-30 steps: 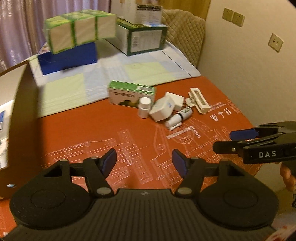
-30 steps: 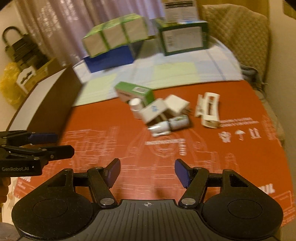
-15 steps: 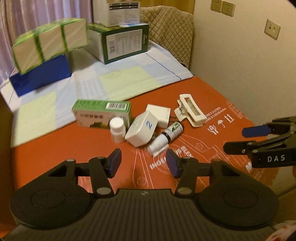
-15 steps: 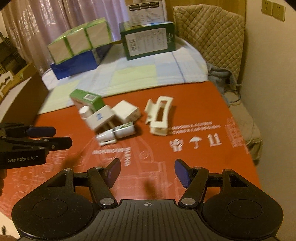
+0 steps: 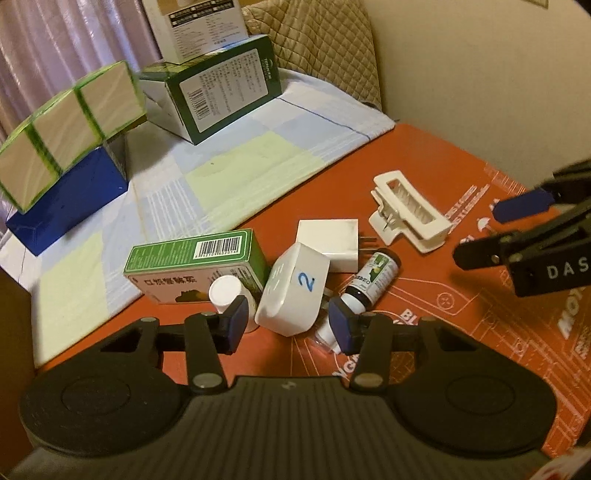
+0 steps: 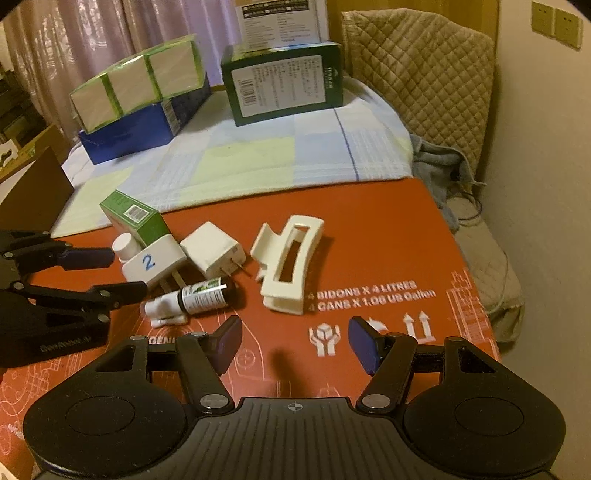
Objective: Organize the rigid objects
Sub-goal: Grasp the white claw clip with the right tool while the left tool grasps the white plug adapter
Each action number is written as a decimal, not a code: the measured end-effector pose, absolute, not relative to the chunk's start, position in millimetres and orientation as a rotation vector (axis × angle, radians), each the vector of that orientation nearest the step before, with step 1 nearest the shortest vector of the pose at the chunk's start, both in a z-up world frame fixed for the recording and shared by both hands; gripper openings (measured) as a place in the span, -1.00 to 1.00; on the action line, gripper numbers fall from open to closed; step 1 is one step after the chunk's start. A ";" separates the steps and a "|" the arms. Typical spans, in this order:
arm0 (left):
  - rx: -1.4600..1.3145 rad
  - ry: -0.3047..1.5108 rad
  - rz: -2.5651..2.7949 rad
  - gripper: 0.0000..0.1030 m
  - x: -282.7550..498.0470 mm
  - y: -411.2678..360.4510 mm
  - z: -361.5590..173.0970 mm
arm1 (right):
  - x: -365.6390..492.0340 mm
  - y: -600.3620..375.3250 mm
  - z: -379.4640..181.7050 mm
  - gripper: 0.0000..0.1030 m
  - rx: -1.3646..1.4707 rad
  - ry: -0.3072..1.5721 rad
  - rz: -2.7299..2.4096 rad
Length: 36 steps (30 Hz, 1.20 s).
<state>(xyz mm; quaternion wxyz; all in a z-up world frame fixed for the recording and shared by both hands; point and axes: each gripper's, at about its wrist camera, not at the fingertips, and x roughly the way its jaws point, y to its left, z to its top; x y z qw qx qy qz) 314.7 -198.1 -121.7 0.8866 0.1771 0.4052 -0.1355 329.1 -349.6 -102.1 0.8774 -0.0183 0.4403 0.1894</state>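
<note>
white adapter marked "2" (image 5: 291, 291) lies just ahead of the left gripper (image 5: 286, 321), between its closing, not yet touching jaws.

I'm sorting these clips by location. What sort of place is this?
Probably a room in a home: a checked cloth under stacked cartons, a quilted chair cover, curtains and wall switches.

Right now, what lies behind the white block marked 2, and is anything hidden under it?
Behind the block marked 2 sit the green carton, a white-capped bottle and the white charger. Its metal prongs stick out toward the dropper bottle. Its underside is covered.
</note>
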 end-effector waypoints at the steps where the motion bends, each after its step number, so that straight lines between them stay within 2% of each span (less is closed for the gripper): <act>1: 0.378 0.843 -0.283 -0.14 315.9 -200.0 -123.1 | 331.8 -347.1 -103.7 0.20 -0.042 0.916 0.400; 13: 0.453 0.843 -0.294 -0.40 323.9 -211.9 -133.7 | 359.6 -327.1 -122.9 0.19 -0.094 0.903 0.394; 14: 0.459 0.840 -0.294 -0.40 323.2 -212.4 -133.9 | 360.6 -326.2 -124.1 0.11 -0.096 0.899 0.394; 15: 0.464 0.838 -0.293 -0.41 322.4 -213.0 -134.2 | 361.0 -325.8 -125.2 -0.11 -0.099 0.896 0.393; 18: 0.461 0.839 -0.291 -0.43 320.7 -213.0 -133.8 | 362.9 -325.2 -130.7 -0.45 -0.105 0.915 0.389; 36: 0.191 0.919 -0.177 -0.47 250.8 -145.4 -117.5 | 278.6 -362.9 -129.2 -0.46 -0.202 0.911 0.558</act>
